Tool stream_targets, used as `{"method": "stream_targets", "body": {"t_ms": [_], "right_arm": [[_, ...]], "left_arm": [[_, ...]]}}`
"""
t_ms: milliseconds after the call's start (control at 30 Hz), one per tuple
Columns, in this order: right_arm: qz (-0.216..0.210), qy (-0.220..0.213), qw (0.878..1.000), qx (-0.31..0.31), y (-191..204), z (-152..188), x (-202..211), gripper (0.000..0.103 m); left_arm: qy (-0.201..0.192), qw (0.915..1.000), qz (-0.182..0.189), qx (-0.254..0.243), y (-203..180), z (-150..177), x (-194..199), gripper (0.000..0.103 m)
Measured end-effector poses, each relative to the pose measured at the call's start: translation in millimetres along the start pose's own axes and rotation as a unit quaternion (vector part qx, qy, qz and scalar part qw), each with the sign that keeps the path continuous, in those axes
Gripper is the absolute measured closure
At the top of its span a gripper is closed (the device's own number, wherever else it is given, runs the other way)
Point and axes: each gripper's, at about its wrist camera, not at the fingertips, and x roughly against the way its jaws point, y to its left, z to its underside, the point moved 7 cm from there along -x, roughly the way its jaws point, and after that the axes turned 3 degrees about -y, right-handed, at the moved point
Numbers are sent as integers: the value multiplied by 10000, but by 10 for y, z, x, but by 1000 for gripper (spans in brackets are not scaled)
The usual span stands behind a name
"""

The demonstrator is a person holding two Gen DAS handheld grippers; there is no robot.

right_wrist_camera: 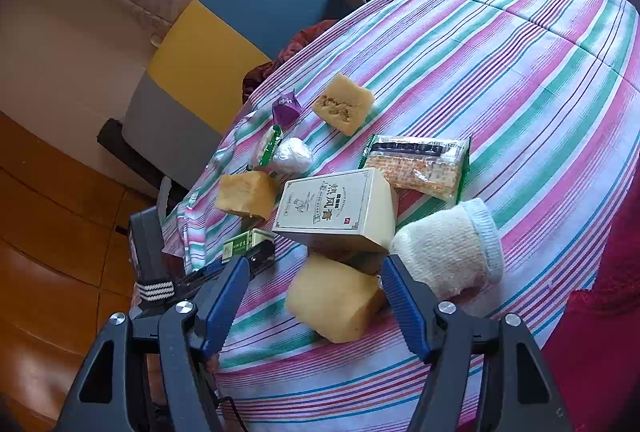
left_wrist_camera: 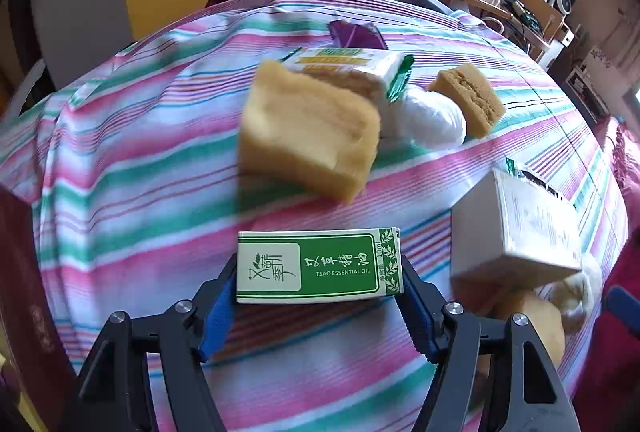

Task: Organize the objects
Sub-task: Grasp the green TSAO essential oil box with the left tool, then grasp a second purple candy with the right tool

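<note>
Striped tablecloth (right_wrist_camera: 520,71): three yellow sponge blocks (right_wrist_camera: 334,298), two cartons, one cracker packet (right_wrist_camera: 418,167), one rolled sock (right_wrist_camera: 452,248). Left gripper (left_wrist_camera: 318,286) half-open, pads flanking the green essential-oil box (left_wrist_camera: 318,266) at near edge; contact unclear. Right gripper (right_wrist_camera: 316,290) half-open, nearest sponge between pads, ungripped.

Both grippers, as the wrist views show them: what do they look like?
The left gripper and right gripper look alike: black angular linkage arms with triangular cut-outs, round silver pivot bolts, and two fingers faced with ribbed blue pads. In the right wrist view, the left gripper's body appears black with a black-and-white striped strap. No cables, hands or sleeves show clearly.
</note>
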Motion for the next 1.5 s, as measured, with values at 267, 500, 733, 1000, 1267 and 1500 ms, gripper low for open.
{"method": "stream_targets", "body": {"t_ms": [267,500,733,1000,1267,1500], "right_arm": [[5,-488,9976,-485,-154,-87,163,33],[4,-596,9946,-845,-248,-121,198,33],[229,-444,9958,-766,-264,-98,122,33],[403,-326,9960,-728,-289,-74,86,33],[569,-241,9957,-694,-300,-62,56,33],[773,-25,9955,-544,-269,-44,-5,33]], "left_arm": [[-355,9992,-185,2,153,463,294,31],[-590,9981,-165,-51,163,697,420,31],[-745,9963,-357,-227,157,725,401,31],[-963,9941,-380,-314,139,726,400,31],[-1104,9926,-386,-328,123,723,393,31],[-1143,9923,-369,-315,122,732,394,31]]}}
